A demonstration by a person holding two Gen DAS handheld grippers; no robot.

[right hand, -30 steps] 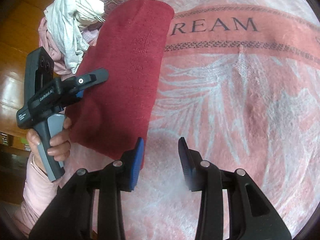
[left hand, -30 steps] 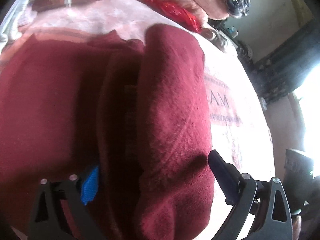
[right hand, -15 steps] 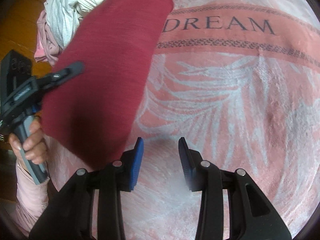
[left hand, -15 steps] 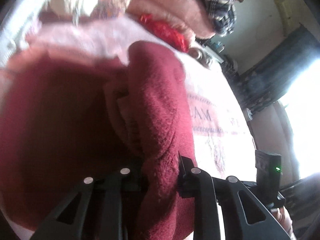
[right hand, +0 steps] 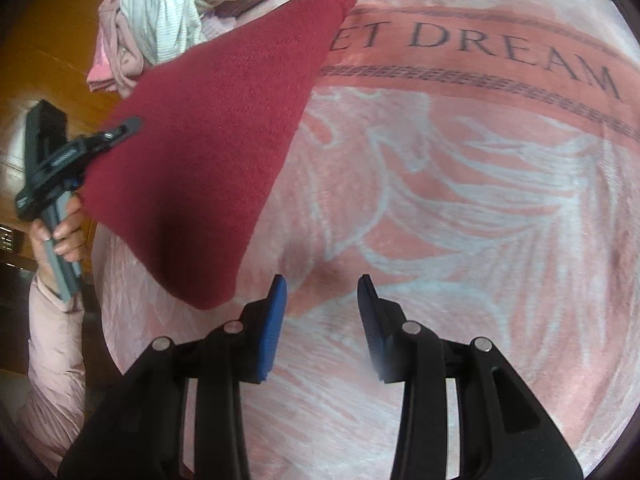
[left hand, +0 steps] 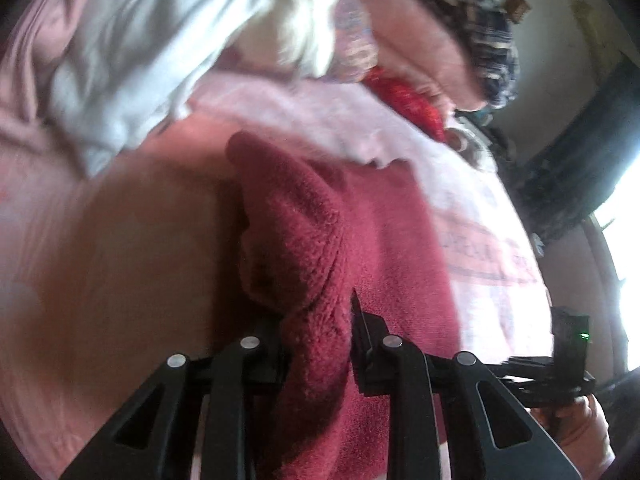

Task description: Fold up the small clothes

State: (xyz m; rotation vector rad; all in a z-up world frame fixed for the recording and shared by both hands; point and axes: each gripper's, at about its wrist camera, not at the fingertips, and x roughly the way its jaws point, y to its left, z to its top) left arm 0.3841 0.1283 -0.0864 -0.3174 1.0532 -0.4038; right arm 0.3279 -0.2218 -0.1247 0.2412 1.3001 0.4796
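A dark red folded garment (right hand: 208, 152) hangs tilted above the pink bedspread (right hand: 460, 208), its far corner still resting near the printed lettering. My left gripper (left hand: 316, 332) is shut on a thick bunched edge of the red garment (left hand: 304, 248) and holds it lifted; it also shows at the left of the right wrist view (right hand: 100, 140). My right gripper (right hand: 322, 300) is open and empty, low over the bedspread, just right of the garment's lower corner.
A pile of white, striped and pink clothes (right hand: 168, 12) lies at the far left of the bed; it shows in the left wrist view (left hand: 168, 48) with a red item (left hand: 404, 100) and a plaid cloth (left hand: 484, 36). Wooden floor (right hand: 52, 60) lies beyond the bed's left edge.
My left gripper closed on the red garment's edge and lifted it up and to the left off the bedspread. My right gripper stayed open and nearly still.
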